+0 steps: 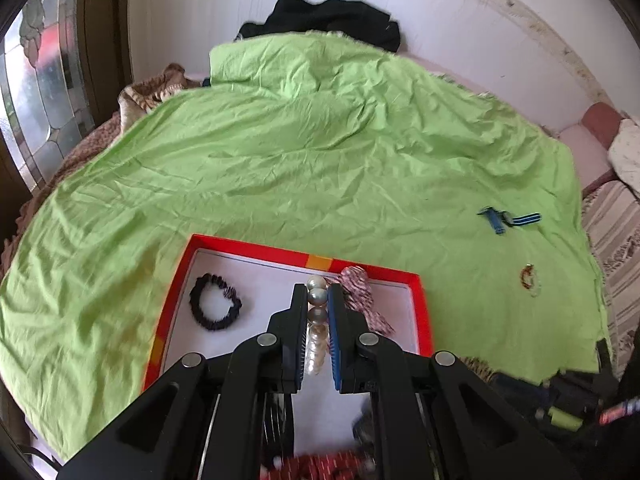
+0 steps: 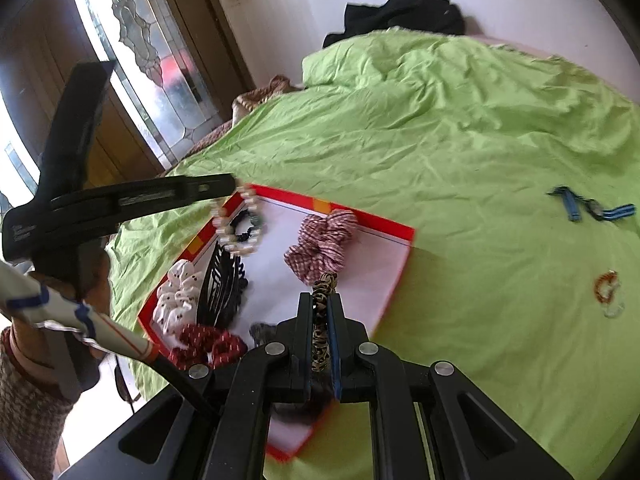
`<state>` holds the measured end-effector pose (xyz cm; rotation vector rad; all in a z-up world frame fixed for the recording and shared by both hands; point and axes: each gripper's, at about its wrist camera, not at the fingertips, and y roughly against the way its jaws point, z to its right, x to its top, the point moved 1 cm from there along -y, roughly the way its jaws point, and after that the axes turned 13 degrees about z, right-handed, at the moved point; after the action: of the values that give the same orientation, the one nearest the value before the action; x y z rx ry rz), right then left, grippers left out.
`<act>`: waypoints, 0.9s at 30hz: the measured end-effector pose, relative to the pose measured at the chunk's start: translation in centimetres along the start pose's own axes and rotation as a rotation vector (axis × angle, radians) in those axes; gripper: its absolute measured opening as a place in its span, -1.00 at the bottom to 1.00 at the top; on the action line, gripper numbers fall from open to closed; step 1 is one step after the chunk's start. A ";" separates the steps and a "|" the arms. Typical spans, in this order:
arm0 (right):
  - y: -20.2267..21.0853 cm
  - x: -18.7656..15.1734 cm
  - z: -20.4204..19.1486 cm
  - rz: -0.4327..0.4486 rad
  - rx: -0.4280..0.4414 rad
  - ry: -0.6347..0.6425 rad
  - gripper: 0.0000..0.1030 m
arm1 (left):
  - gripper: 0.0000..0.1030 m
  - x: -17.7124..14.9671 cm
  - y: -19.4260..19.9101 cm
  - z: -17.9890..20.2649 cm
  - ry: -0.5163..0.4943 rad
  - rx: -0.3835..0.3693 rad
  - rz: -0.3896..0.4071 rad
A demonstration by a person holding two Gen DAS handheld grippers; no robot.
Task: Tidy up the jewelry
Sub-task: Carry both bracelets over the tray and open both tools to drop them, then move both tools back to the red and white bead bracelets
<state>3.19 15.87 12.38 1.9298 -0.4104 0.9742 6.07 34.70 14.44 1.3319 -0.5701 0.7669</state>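
Note:
A red-rimmed white tray (image 1: 362, 266) lies on the green sheet. My left gripper (image 1: 318, 294) is shut on a pearl bracelet (image 1: 316, 300) above the tray; in the right wrist view the bracelet (image 2: 234, 226) hangs from the left gripper (image 2: 230, 184) over the tray's (image 2: 386, 228) far left corner. My right gripper (image 2: 320, 304) is shut on a leopard-print hair tie (image 2: 322, 320) above the tray. In the tray lie a black scrunchie (image 1: 214, 300), a red-checked scrunchie (image 2: 322, 244), a white dotted scrunchie (image 2: 176, 298), a black hair claw (image 2: 220, 286) and a red dotted scrunchie (image 2: 206, 344).
A blue striped strap (image 1: 506, 220) and an amber and clear bracelet (image 1: 530, 278) lie on the green sheet (image 1: 300, 152) right of the tray. Dark clothing (image 1: 332, 20) lies at the far edge by the wall. A window is at the left.

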 end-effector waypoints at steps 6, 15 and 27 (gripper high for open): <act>-4.8 0.1 0.5 -0.053 0.051 -0.083 -0.85 | -0.82 0.0 -5.8 -1.9 0.020 0.050 -0.081; -8.3 -1.9 2.9 -0.126 -0.038 -0.074 -0.84 | -0.82 -0.6 -9.2 -3.6 -0.009 0.146 -0.148; -6.7 -1.5 2.3 -0.060 -0.071 -0.034 -0.28 | -0.67 -0.4 -5.2 -3.8 0.081 0.113 -0.100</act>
<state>7.48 17.32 6.76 1.8859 -0.3991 0.8784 9.61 38.08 10.16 1.4151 -0.3978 0.7768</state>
